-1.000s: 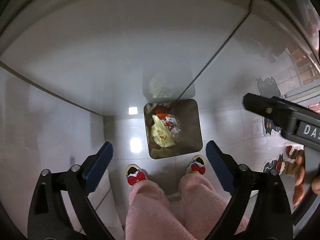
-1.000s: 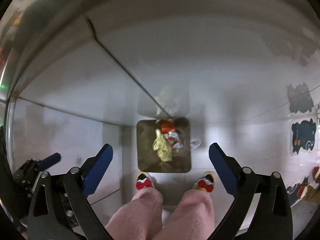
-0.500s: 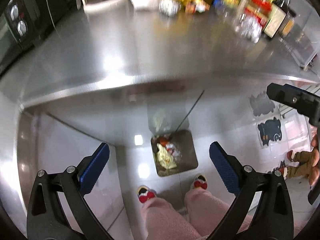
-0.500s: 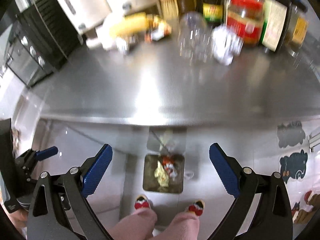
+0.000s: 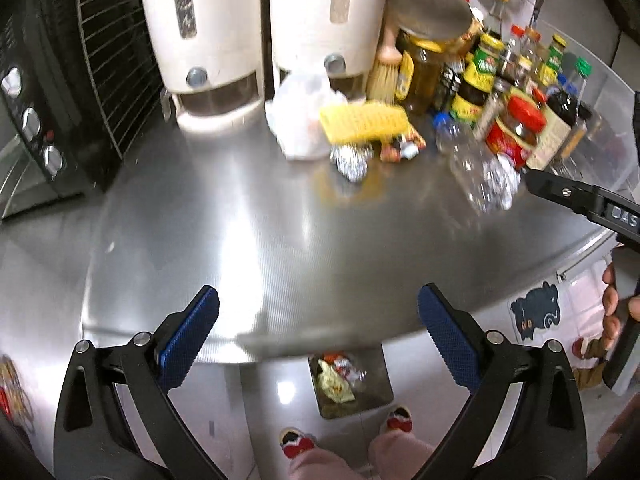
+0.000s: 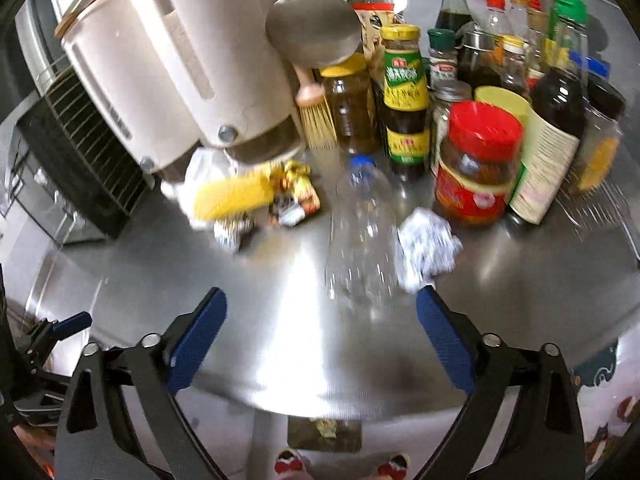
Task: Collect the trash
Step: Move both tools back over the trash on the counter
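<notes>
Trash lies on the steel counter (image 5: 248,240): a clear empty plastic bottle (image 6: 360,236) on its side, a crumpled foil ball (image 6: 426,246), a smaller foil ball (image 5: 351,160), a yellow packet (image 5: 364,122), a white plastic bag (image 5: 300,120) and small wrappers (image 6: 294,196). On the floor below stands a square bin (image 5: 352,380) holding wrappers. My left gripper (image 5: 318,338) is open and empty above the counter's front edge. My right gripper (image 6: 320,344) has wide jaws that are closing, nothing between them; the bottle lies just beyond its fingertips.
Two white dispensers (image 5: 208,32) and a black oven (image 5: 44,92) stand at the back left. Several sauce bottles and jars (image 6: 480,160) crowd the back right, with a brush (image 6: 316,116) and ladle (image 6: 312,28). The person's slippered feet (image 5: 296,446) stand by the bin.
Both grippers rose from looking down at the floor bin to above the counter. The counter top, trash and bottles came into view, and the bin slid to the lower edge.
</notes>
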`<state>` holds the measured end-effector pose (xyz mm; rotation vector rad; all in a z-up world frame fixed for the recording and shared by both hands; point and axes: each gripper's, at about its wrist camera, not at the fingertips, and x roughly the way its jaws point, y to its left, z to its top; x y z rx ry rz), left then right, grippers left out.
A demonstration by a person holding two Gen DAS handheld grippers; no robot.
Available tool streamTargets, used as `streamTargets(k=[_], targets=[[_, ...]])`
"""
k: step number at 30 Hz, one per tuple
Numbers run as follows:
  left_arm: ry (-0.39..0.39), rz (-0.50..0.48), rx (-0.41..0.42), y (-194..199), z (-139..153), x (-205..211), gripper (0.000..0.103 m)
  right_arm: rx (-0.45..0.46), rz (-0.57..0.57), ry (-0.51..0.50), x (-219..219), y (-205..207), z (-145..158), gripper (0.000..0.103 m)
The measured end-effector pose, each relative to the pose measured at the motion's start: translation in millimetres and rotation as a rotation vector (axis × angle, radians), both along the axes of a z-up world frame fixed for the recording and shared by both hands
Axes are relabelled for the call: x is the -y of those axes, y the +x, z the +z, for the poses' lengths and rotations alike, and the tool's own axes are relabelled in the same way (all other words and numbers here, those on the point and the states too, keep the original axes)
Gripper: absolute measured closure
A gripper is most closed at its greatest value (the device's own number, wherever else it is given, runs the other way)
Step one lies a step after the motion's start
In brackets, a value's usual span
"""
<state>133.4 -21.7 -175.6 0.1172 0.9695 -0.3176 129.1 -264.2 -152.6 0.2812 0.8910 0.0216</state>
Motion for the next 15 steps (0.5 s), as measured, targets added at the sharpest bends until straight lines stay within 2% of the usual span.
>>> streamTargets(k=[2,5,10,15], targets=[[-0.018,0.000,0.002,14.5,4.5,1.8,0.009,-0.003,0.000,0.002,3.3,15.4,-3.0,0.025],[-0.025,-0.018,0.019,34.0,7.6,9.7,0.017,-0.024,-0.016,-0.008,9.4,44.2,-12.6,0.032],[-0.018,-0.071,0.061,62.3,14.5,30.4,0.028,-0.064,-0.034,-0.024,15.2,68.1,-27.1,0.032],[-0.044,-0.117,0.067,88.4,13.7,50.9,0.032,-0.097,-0.030,-0.018,15.3,83.7,-39.4,0.033]])
